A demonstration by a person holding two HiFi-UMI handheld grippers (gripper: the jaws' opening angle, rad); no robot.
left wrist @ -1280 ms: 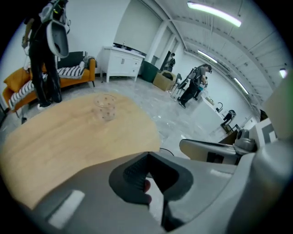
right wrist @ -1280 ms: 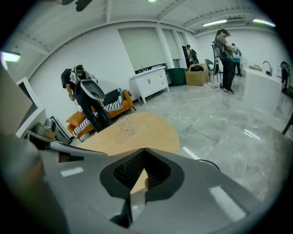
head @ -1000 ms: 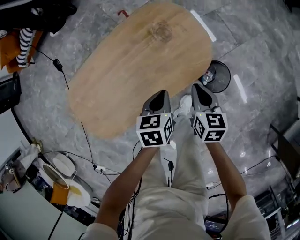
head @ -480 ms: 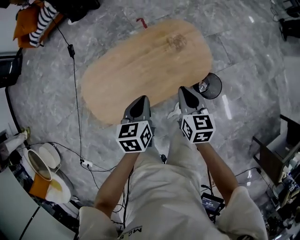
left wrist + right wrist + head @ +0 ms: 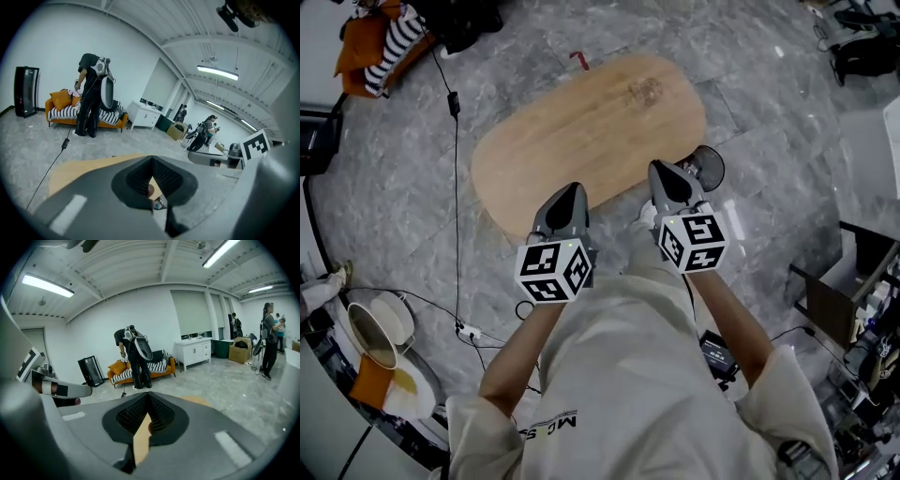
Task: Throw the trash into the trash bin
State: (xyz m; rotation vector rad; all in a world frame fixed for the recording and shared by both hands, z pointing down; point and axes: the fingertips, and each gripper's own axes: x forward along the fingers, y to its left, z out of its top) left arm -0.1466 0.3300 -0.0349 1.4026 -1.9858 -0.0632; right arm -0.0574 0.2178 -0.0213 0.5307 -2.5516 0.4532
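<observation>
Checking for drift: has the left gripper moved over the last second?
Yes. In the head view the left gripper has shifted left along the wooden table's near edge, from right of its middle to left of it.

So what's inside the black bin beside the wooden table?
The bin's rim and a dark part of its inside show, with a small pale thing in it, too small to identify. The right tool covers the bin's near-left part.
</observation>
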